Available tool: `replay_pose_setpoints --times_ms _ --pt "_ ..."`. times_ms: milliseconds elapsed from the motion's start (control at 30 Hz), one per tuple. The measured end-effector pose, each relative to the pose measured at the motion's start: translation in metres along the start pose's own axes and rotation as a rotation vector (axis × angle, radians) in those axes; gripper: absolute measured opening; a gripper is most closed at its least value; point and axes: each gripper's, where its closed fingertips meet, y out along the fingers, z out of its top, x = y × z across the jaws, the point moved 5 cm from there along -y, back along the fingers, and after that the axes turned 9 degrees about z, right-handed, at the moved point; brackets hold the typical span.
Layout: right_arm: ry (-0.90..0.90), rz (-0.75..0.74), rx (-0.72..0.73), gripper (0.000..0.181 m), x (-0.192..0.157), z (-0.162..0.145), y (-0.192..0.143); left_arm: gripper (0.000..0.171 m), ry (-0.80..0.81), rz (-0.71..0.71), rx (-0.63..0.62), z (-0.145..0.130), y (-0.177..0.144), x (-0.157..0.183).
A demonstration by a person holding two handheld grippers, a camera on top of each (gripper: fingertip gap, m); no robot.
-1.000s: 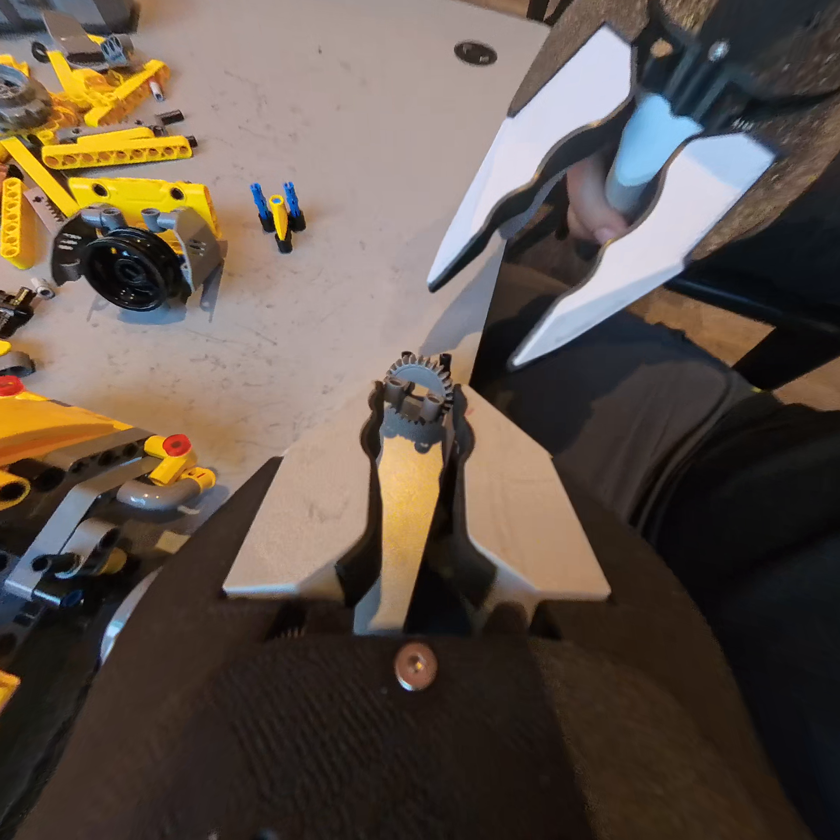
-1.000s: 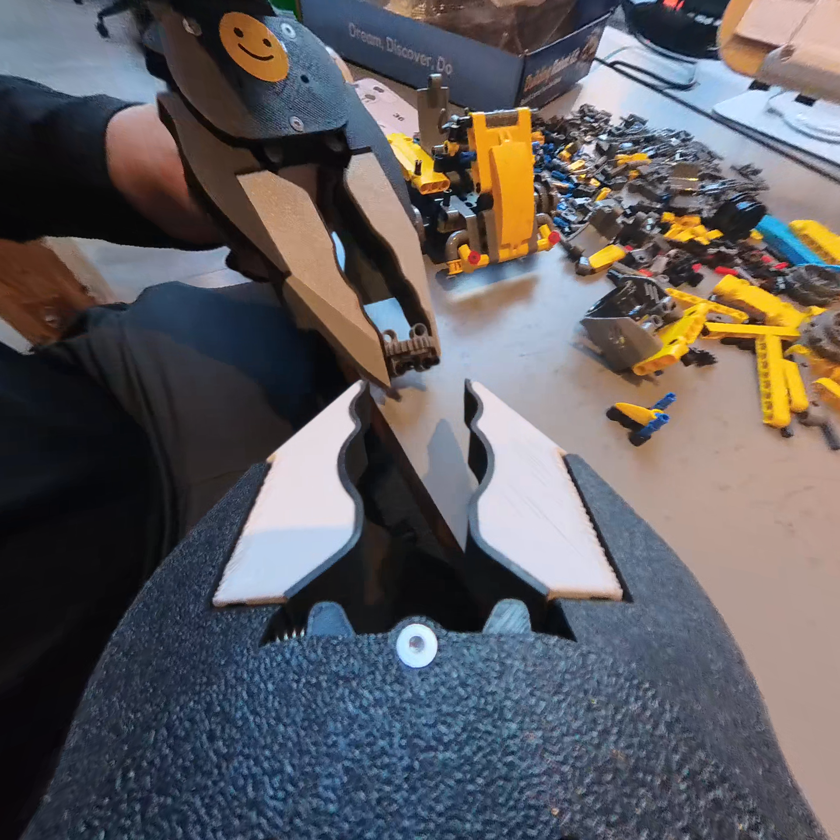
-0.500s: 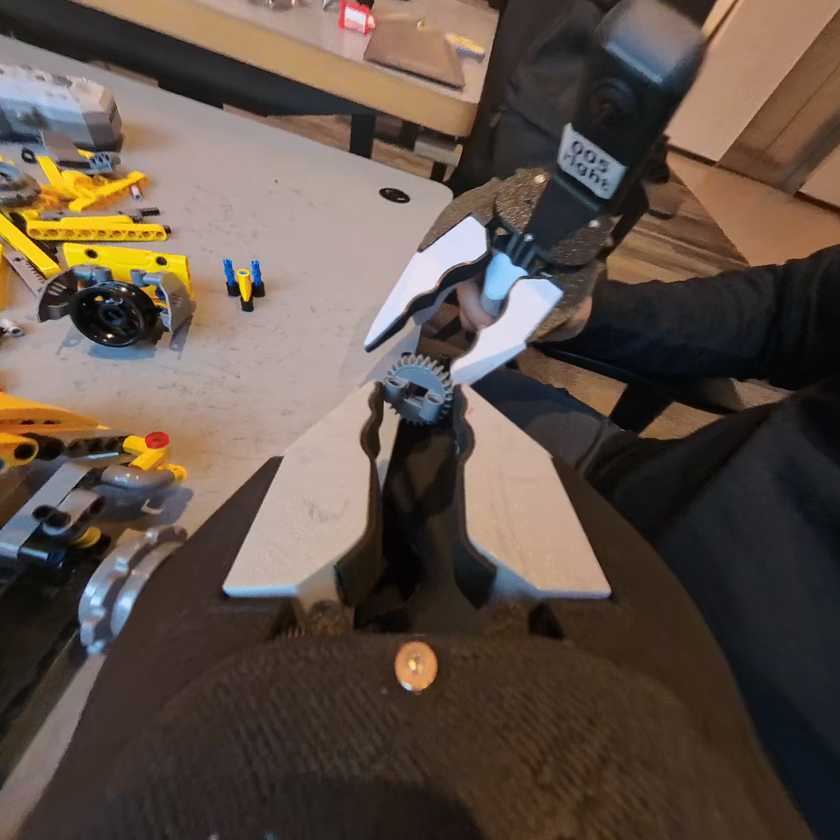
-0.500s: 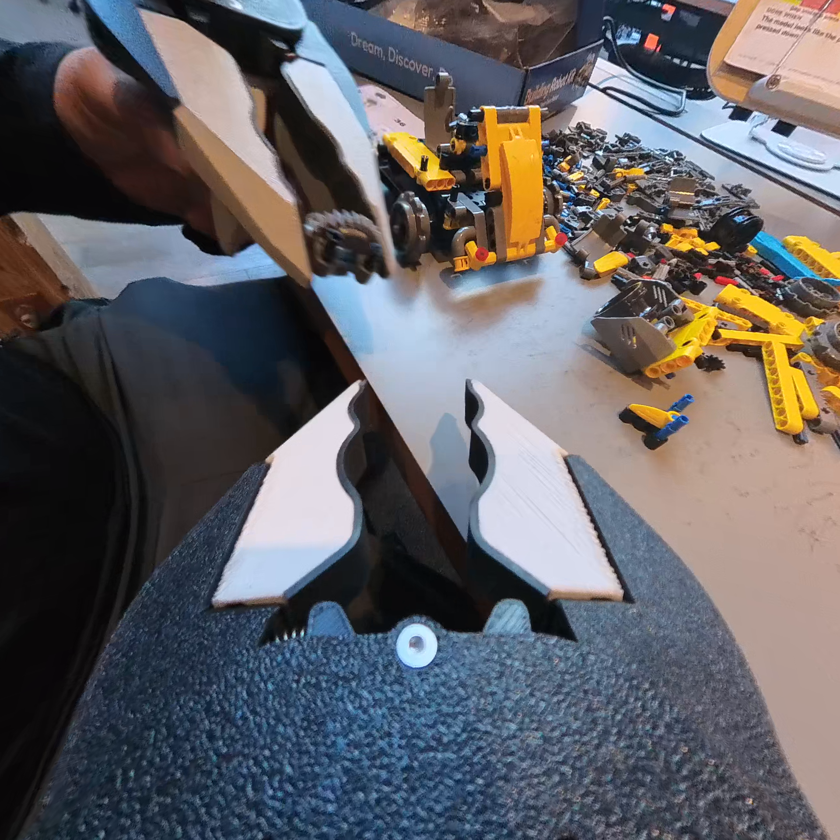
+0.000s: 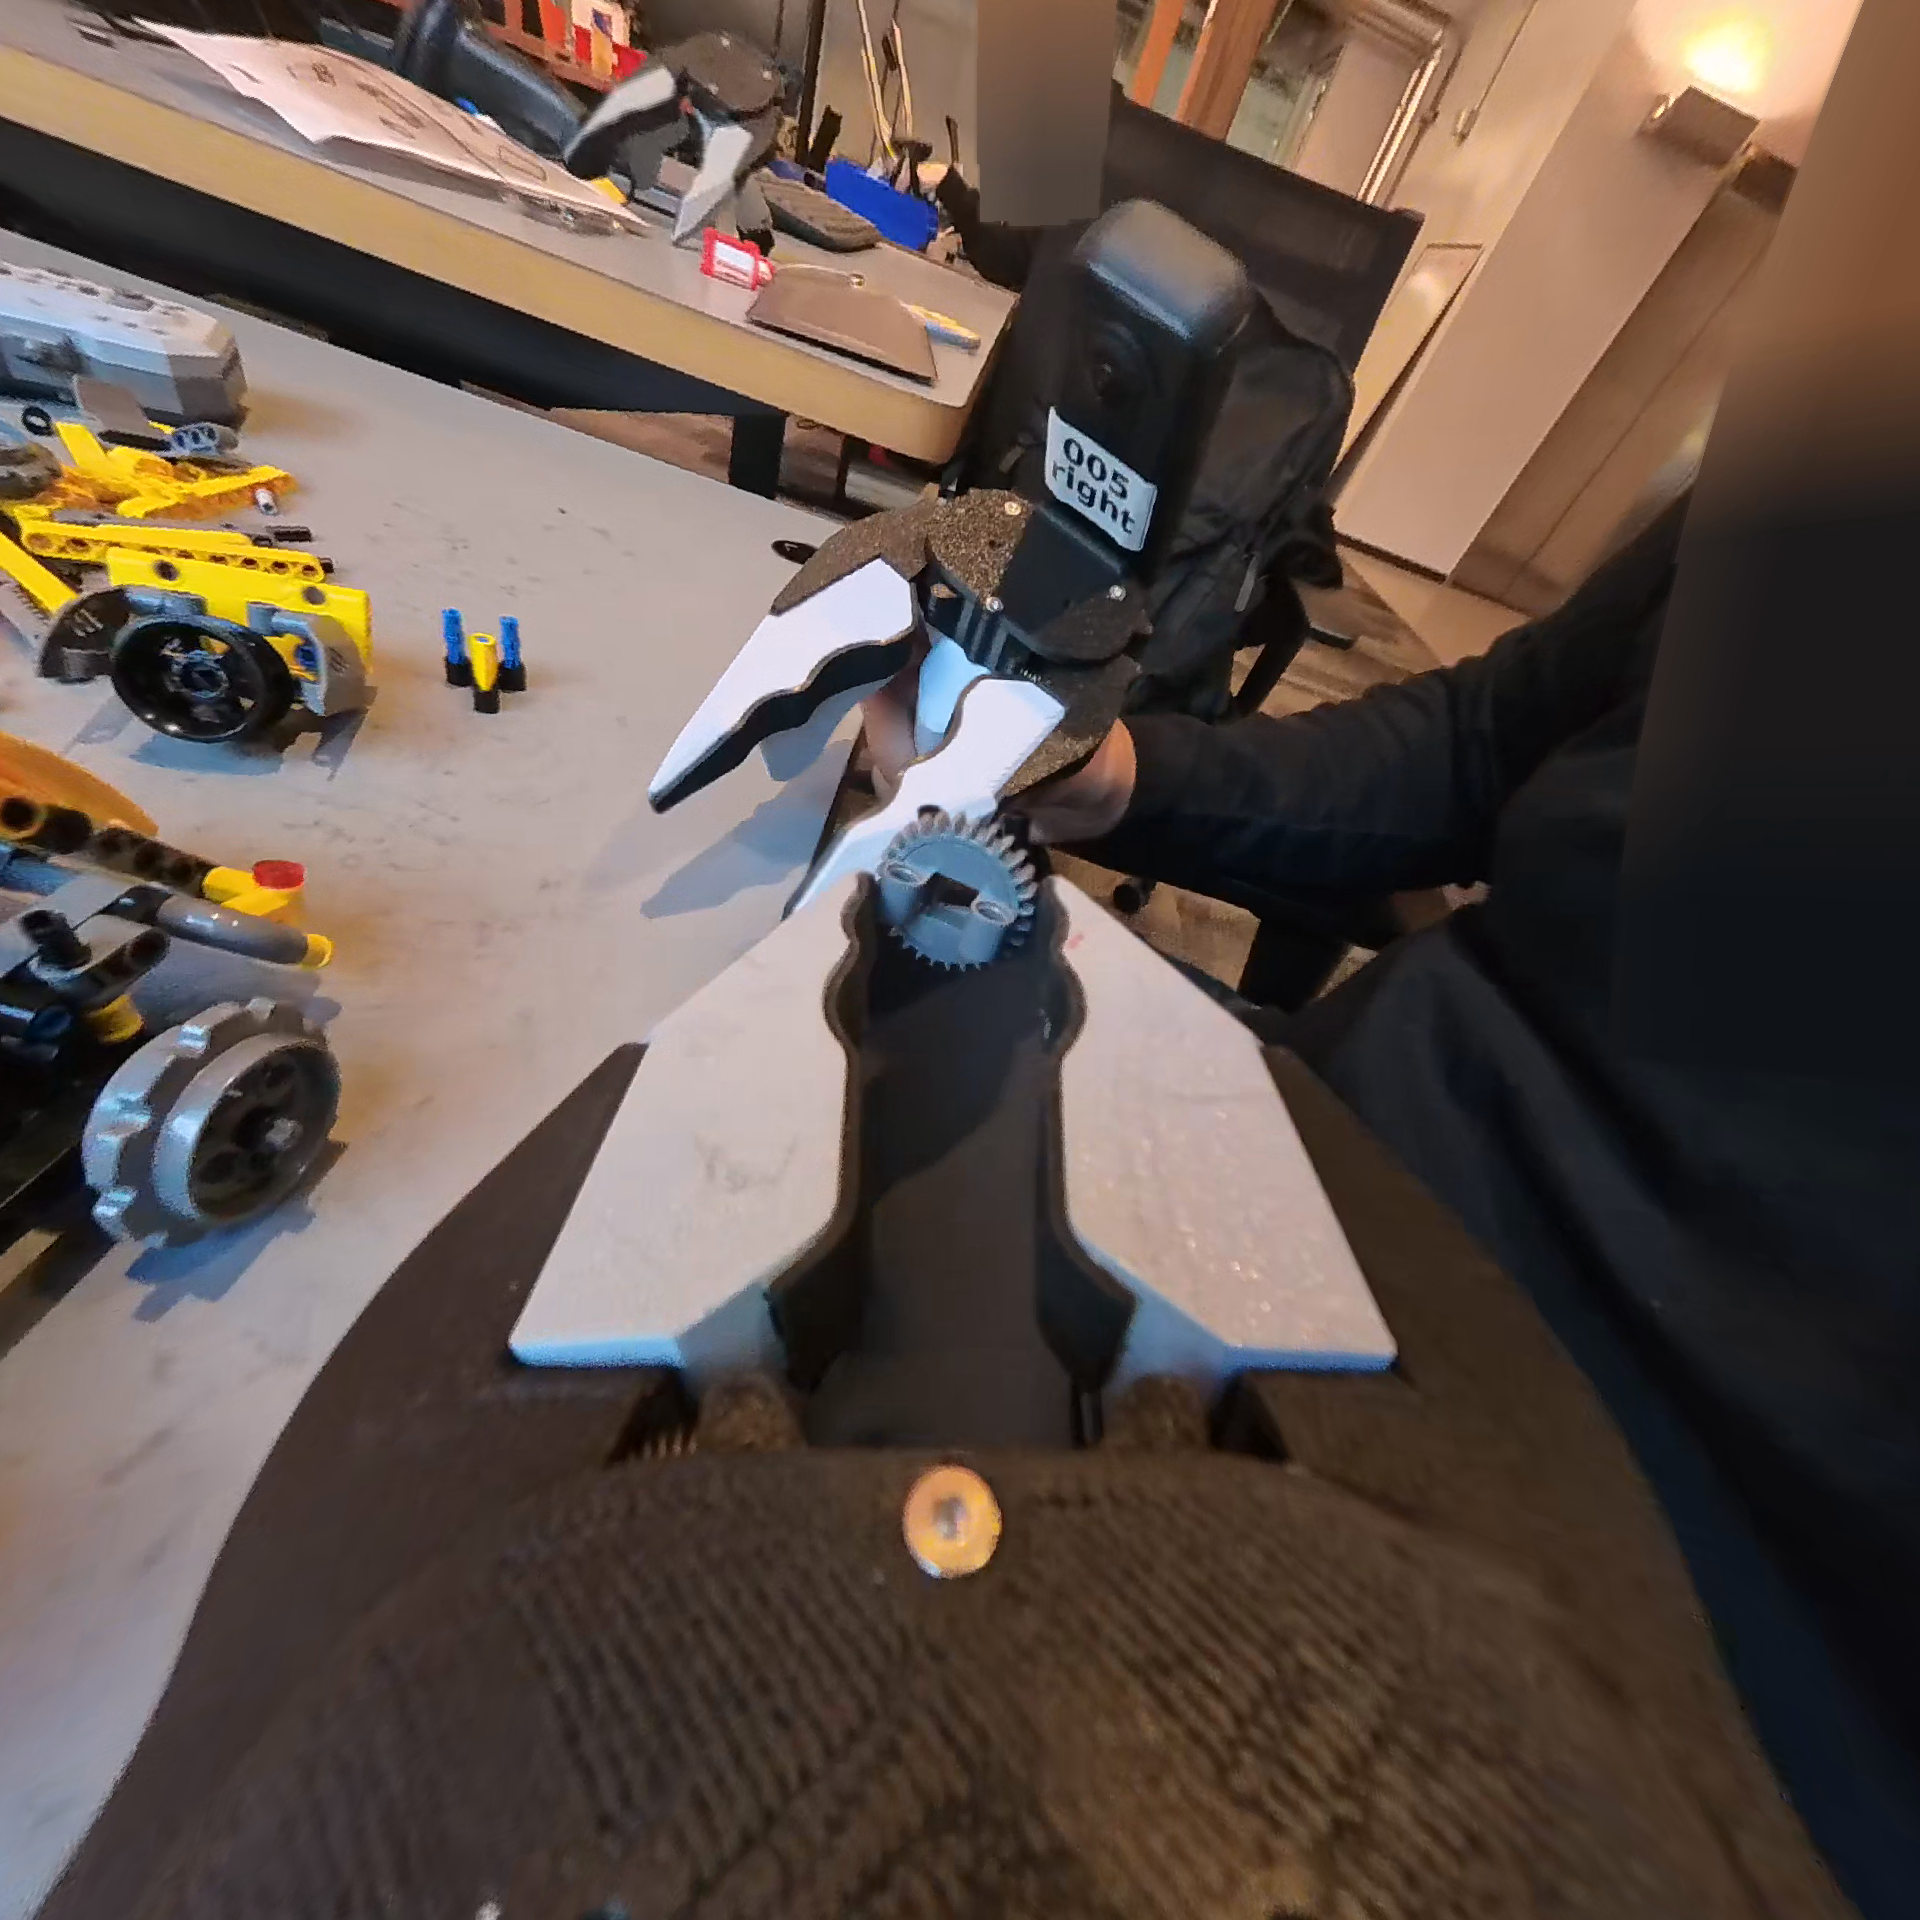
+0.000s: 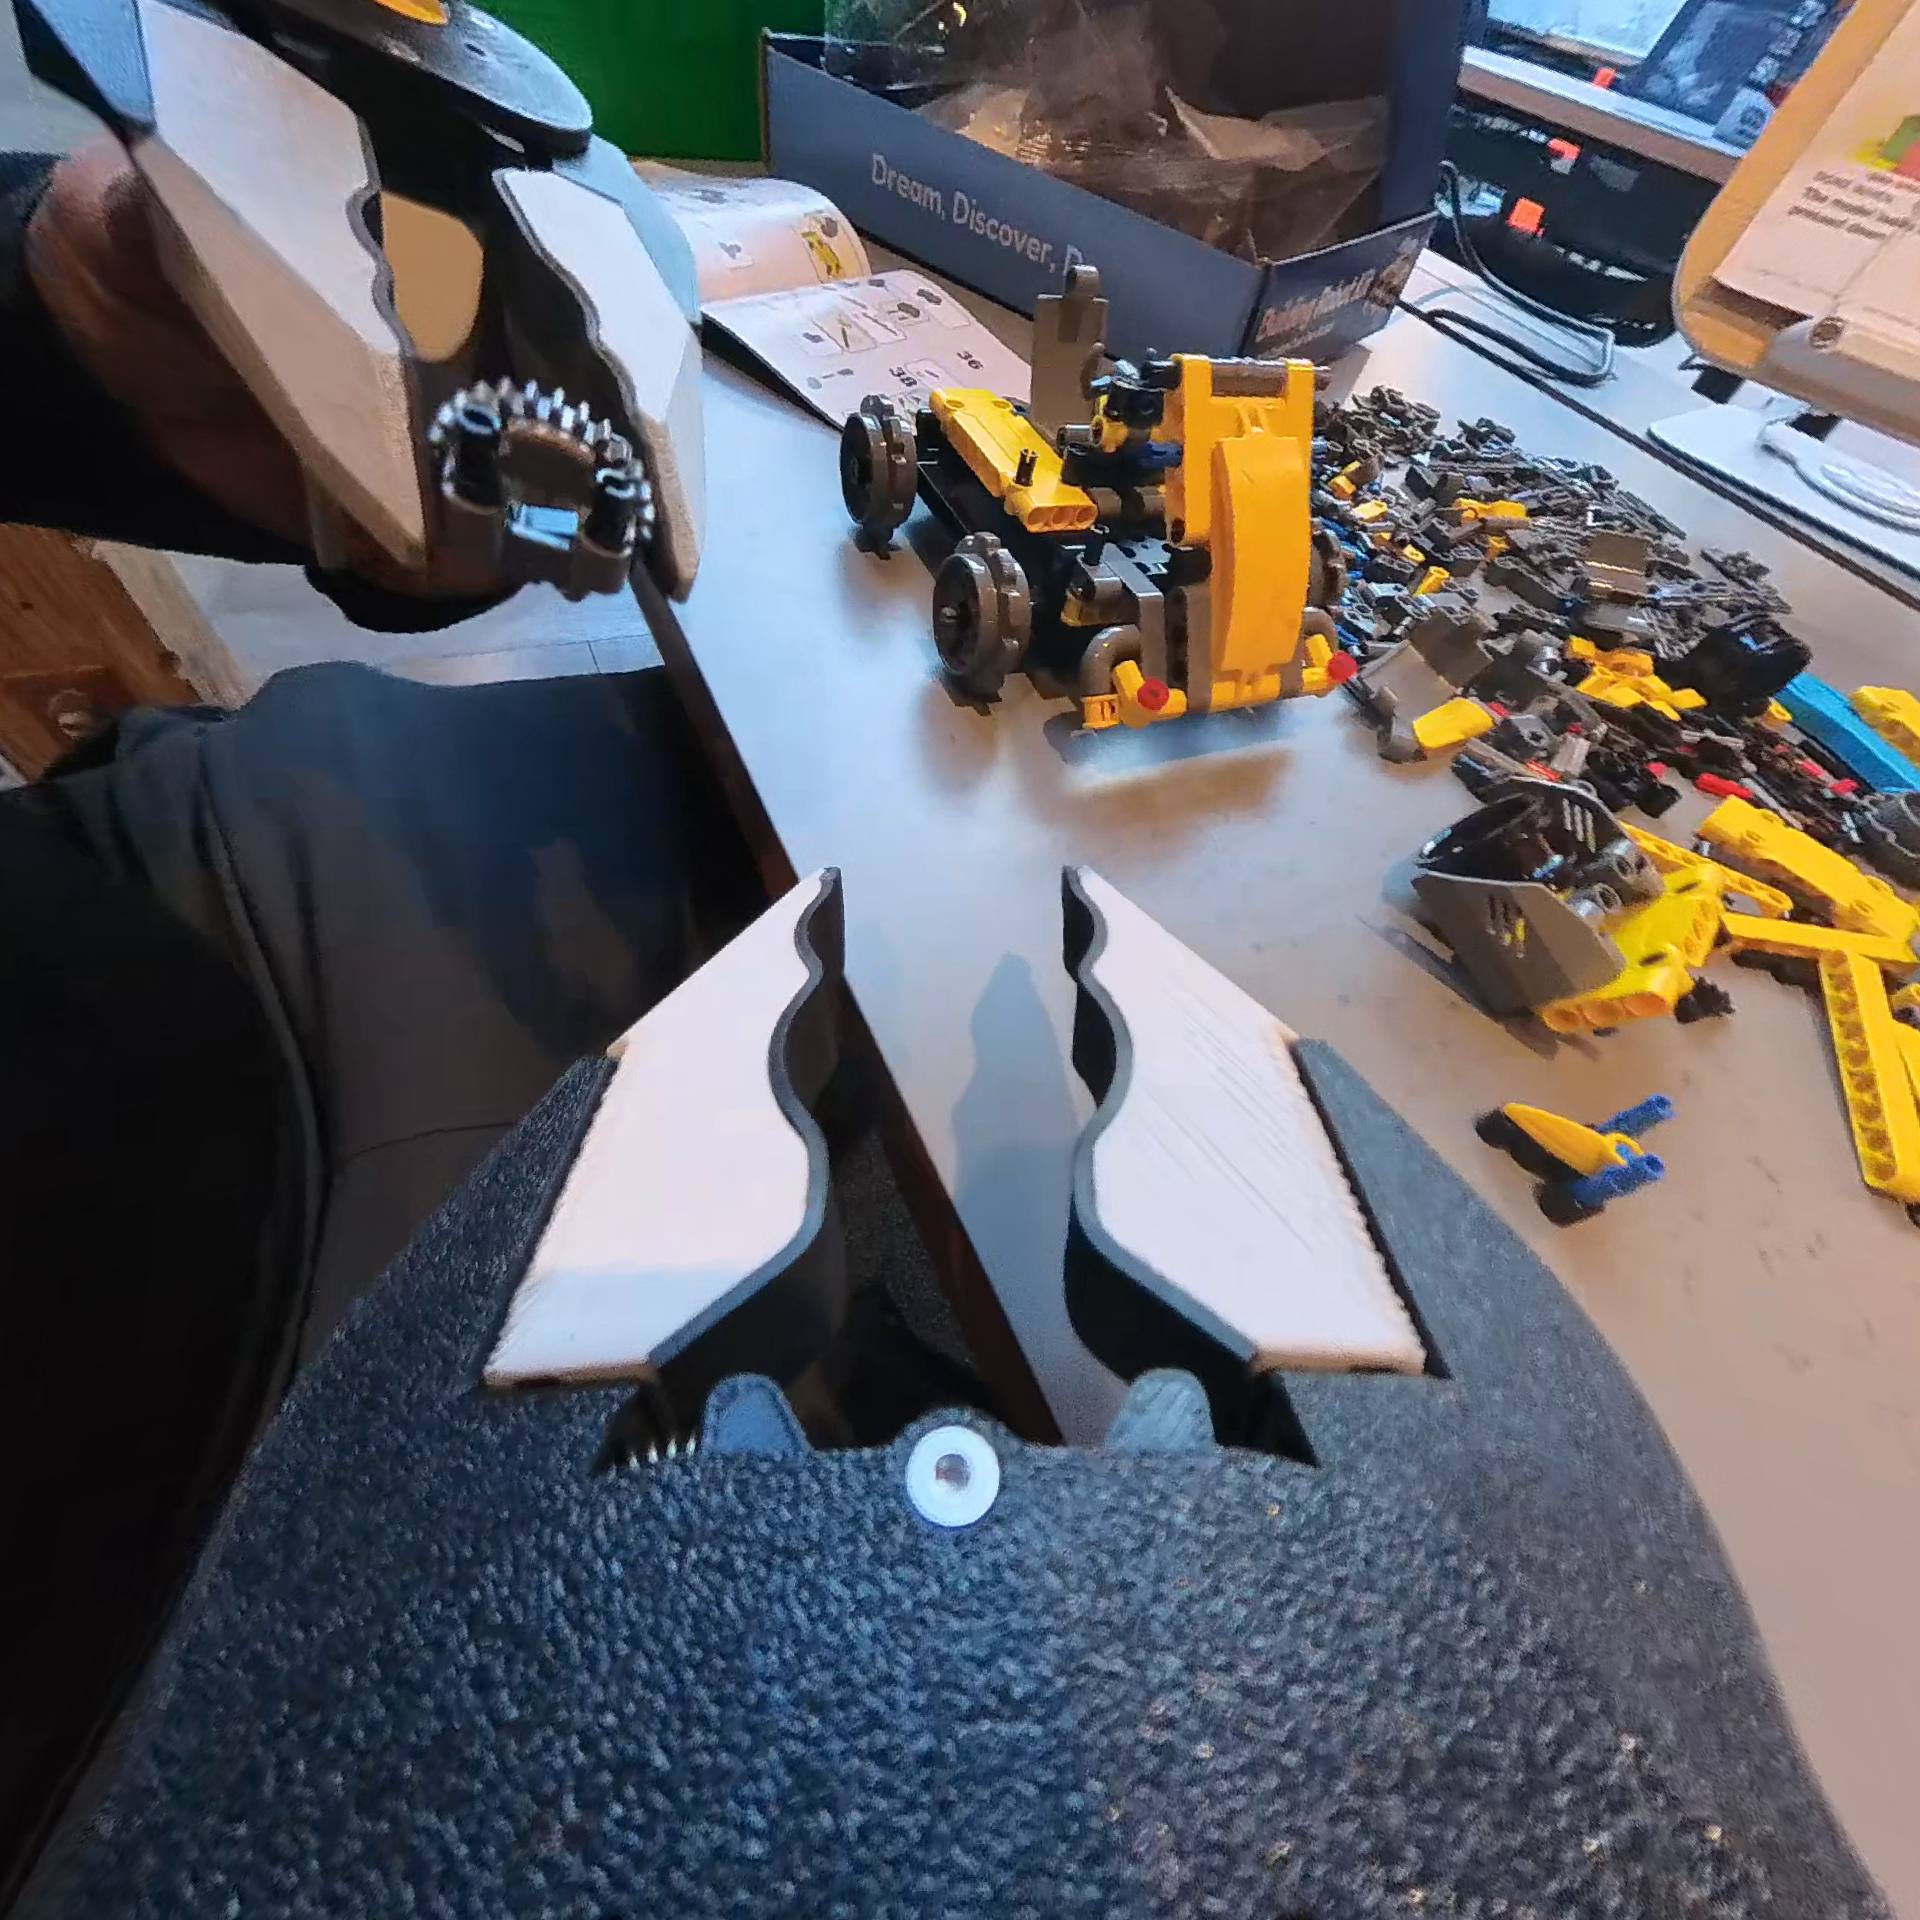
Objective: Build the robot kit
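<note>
My left gripper is shut on a grey toothed gear wheel, pinched at its fingertips and held in the air off the table's near edge. It also shows in the right wrist view, upper left, with the gear between its tips. My right gripper is open and empty above the table edge; in the left wrist view it hangs just beyond the gear, one fingertip close to it.
A half-built yellow and grey brick vehicle stands on the grey table. Loose yellow and black bricks lie to its right, with a small blue and yellow piece. A cardboard box and an instruction booklet lie behind.
My left gripper has lifted the gear up from the table edge and turned it to face the right gripper. The right gripper has drawn back a little, still open.
</note>
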Motion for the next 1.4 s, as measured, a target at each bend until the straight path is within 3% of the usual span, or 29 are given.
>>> replay_pose_setpoints --times_ms 367,733,1200,1400 --pt "0.014 0.108 0.026 0.041 -0.005 0.003 0.015 0.029 -0.097 0.004 0.101 0.006 -0.023 -0.019" --pt "-0.116 0.033 0.056 0.042 -0.020 0.028 0.014 0.029 -0.220 -0.026 0.128 0.008 -0.020 -0.017" --pt "-0.397 -0.109 -0.019 0.041 -0.045 0.050 0.022 0.029 -0.263 0.024 0.033 -0.004 -0.011 -0.017" --pt "-0.554 -0.172 -0.110 0.024 -0.047 0.049 0.023 0.029 -0.328 0.025 -0.022 -0.012 -0.008 -0.022"
